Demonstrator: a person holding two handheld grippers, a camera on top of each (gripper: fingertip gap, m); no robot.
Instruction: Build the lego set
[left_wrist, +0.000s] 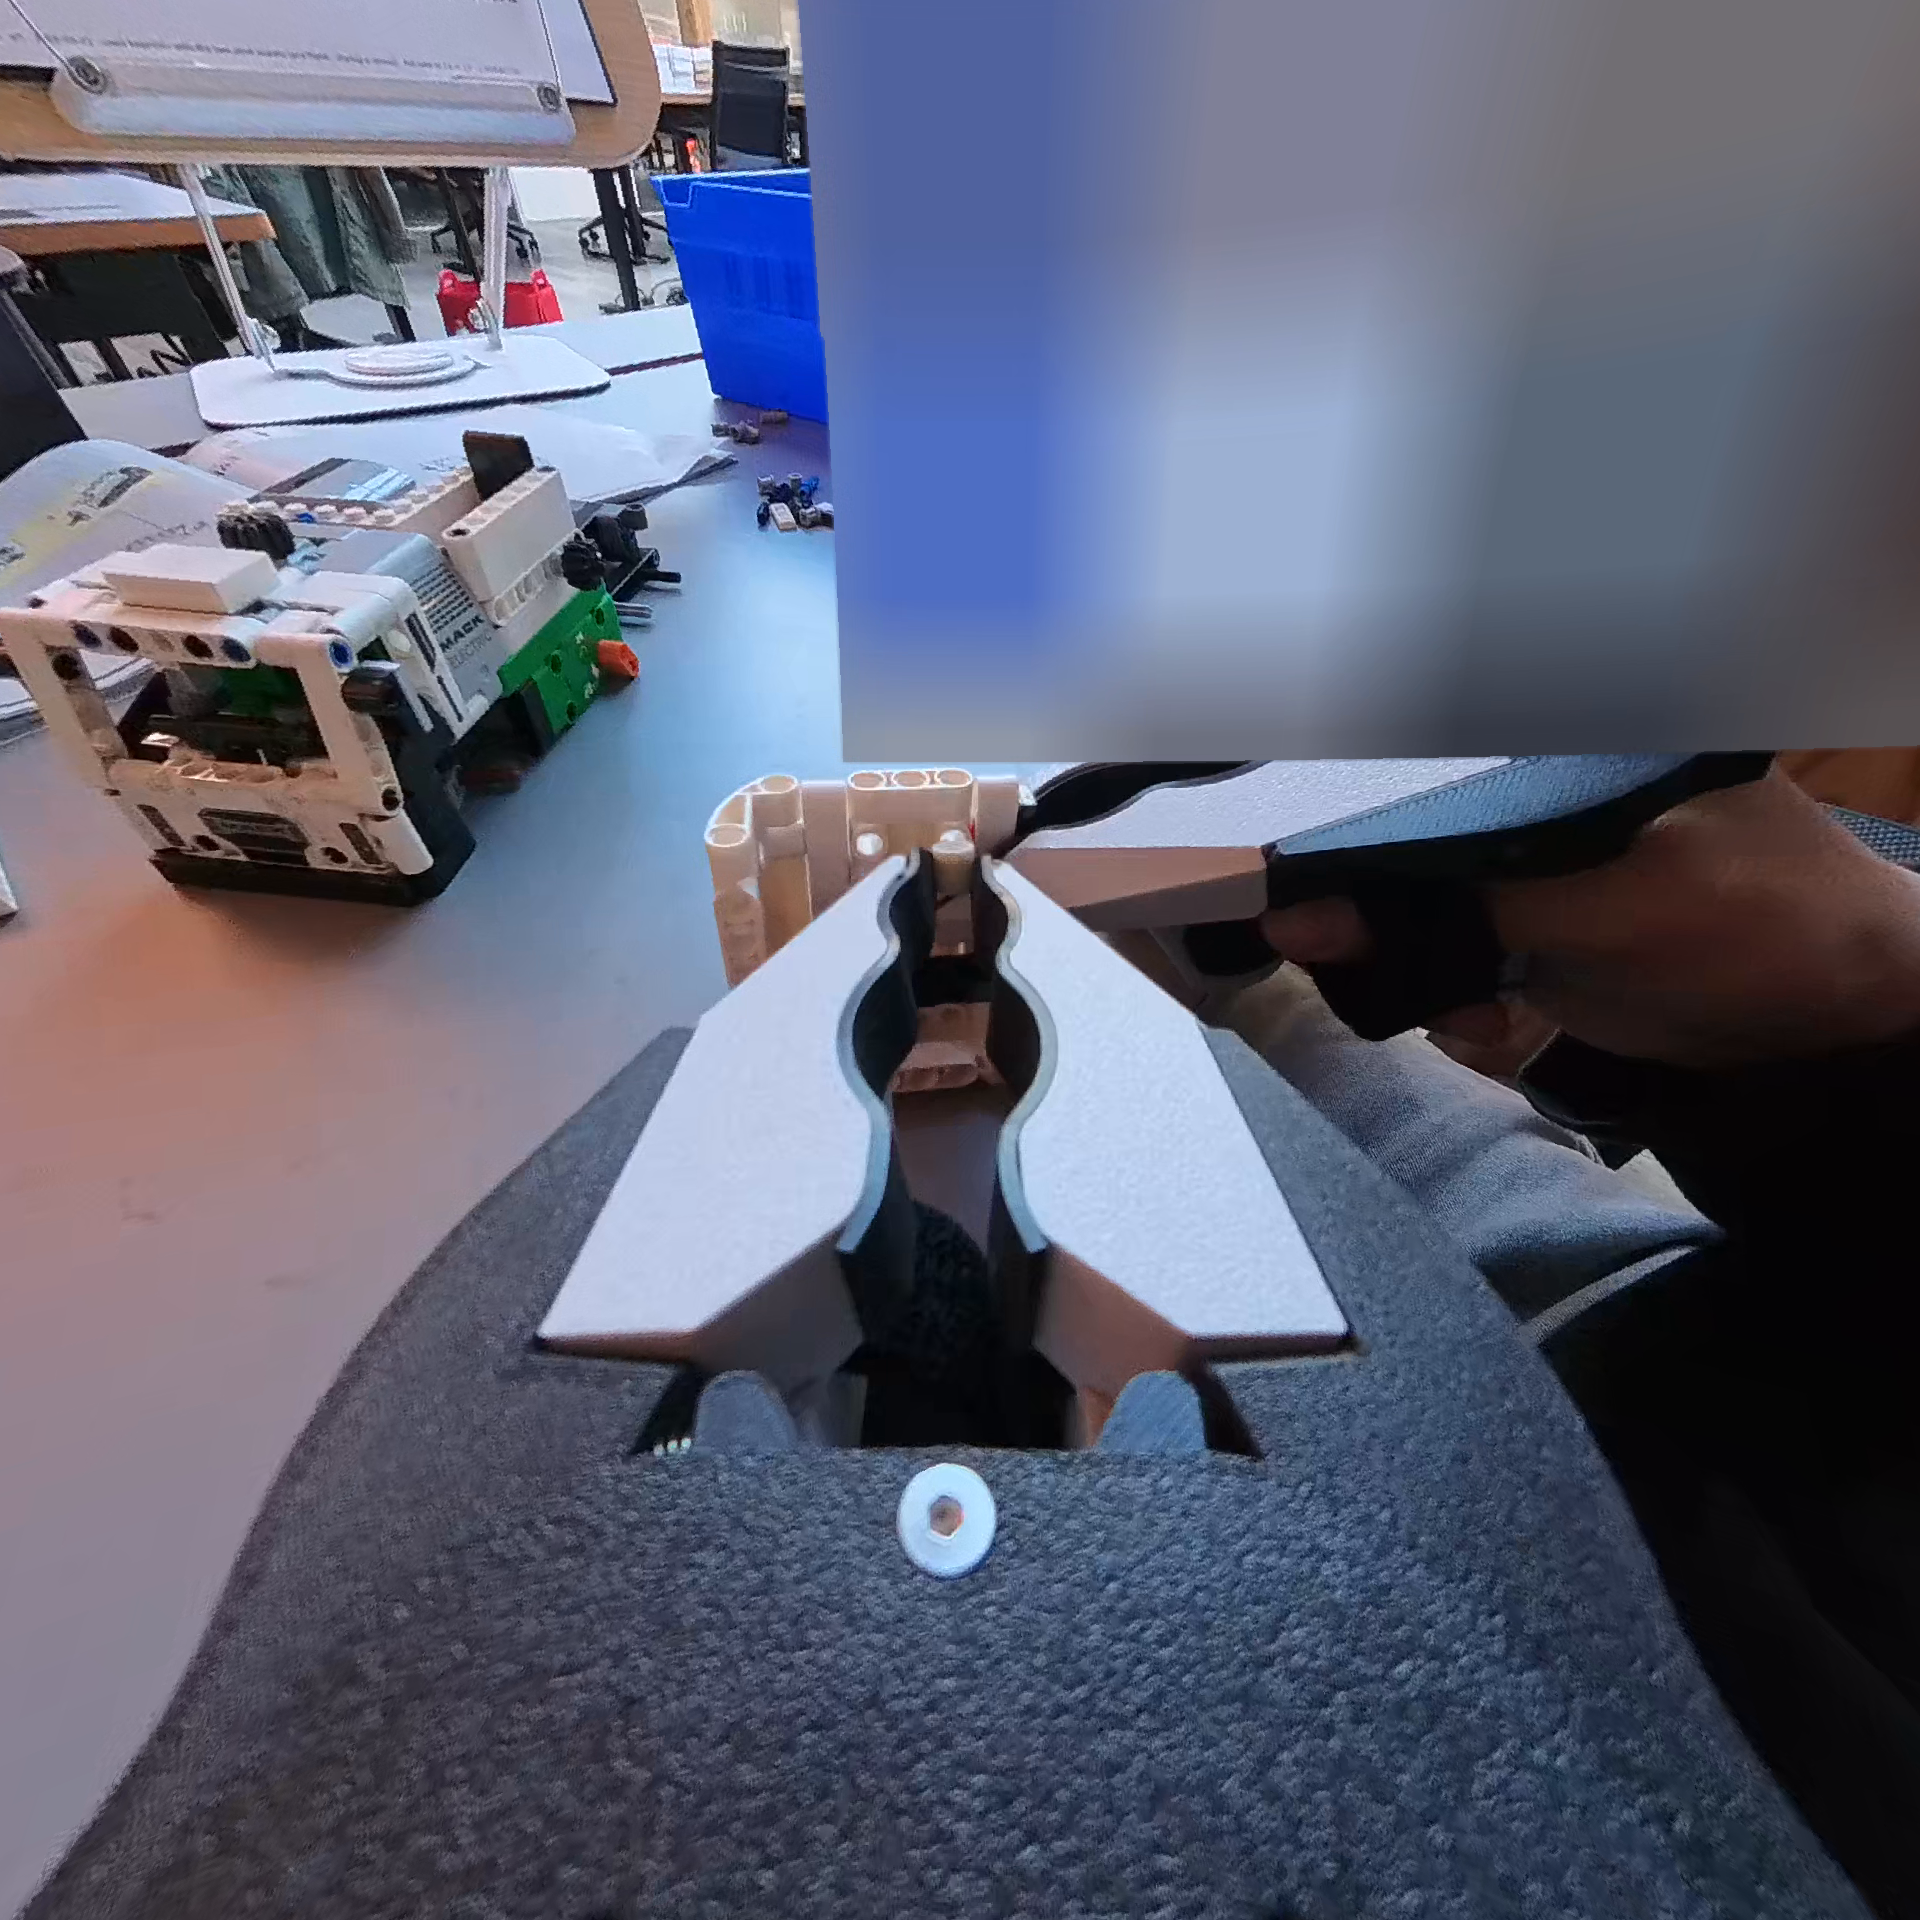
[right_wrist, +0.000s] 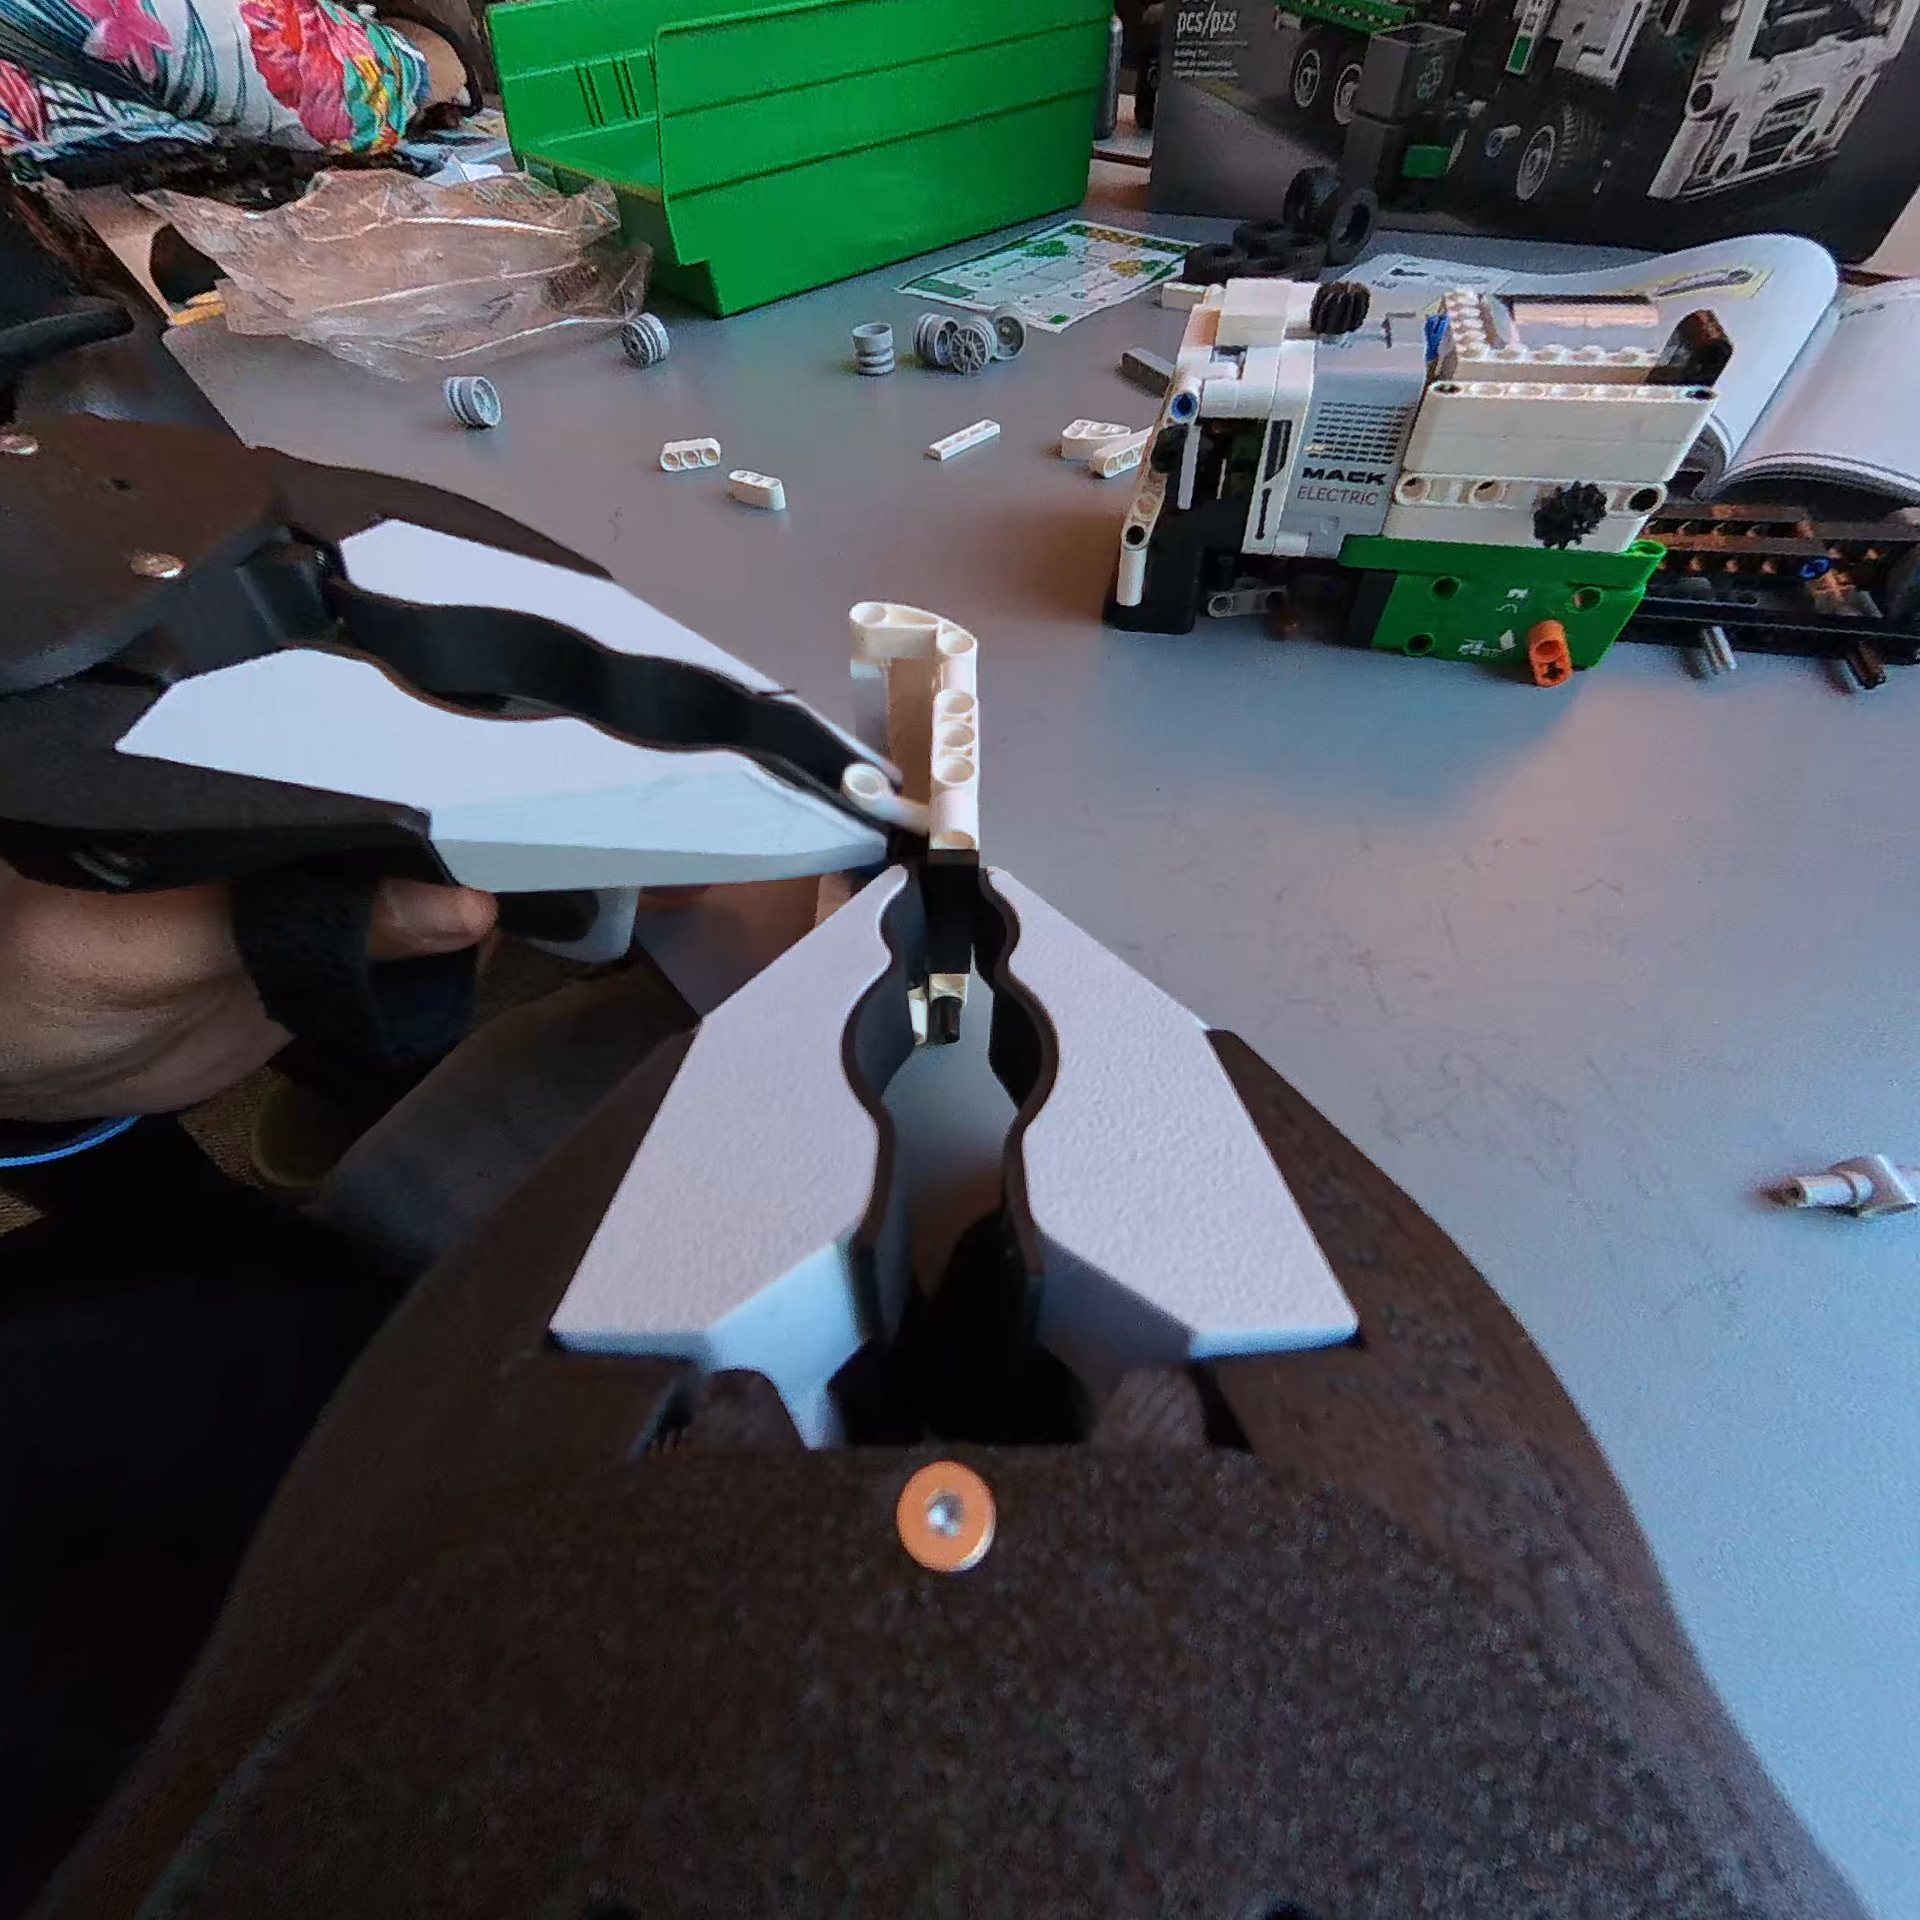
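Note:
A small white beam subassembly (right_wrist: 951, 717) with a black part (right_wrist: 948, 925) at its lower end is held above the grey table between both grippers. My right gripper (right_wrist: 945, 878) is shut on the black part. My left gripper (left_wrist: 951, 862) is shut on a small white connector (right_wrist: 871, 788) on the subassembly's side; the white subassembly (left_wrist: 821, 842) shows just past its tips. In the right wrist view the left gripper (right_wrist: 883, 821) comes in from the left. In the left wrist view the right gripper (left_wrist: 1023, 826) comes in from the right. The partly built white and green truck (left_wrist: 312, 665) (right_wrist: 1403, 488) stands on the table.
A green bin (right_wrist: 831, 135), a plastic bag (right_wrist: 416, 260), the set's box (right_wrist: 1558, 104), black tyres (right_wrist: 1320, 218), grey wheel hubs (right_wrist: 956, 338), loose white beams (right_wrist: 691, 454) and an open booklet (right_wrist: 1787, 364) lie behind. A grey piece (right_wrist: 1844, 1195) lies right. A blue bin (left_wrist: 748, 281) and a stand base (left_wrist: 395, 379) are far left. Less than 4 cm separates the two grippers' tips. From either gripper's tips it is about 15 centimeters to the grey piece (right_wrist: 1844, 1195).

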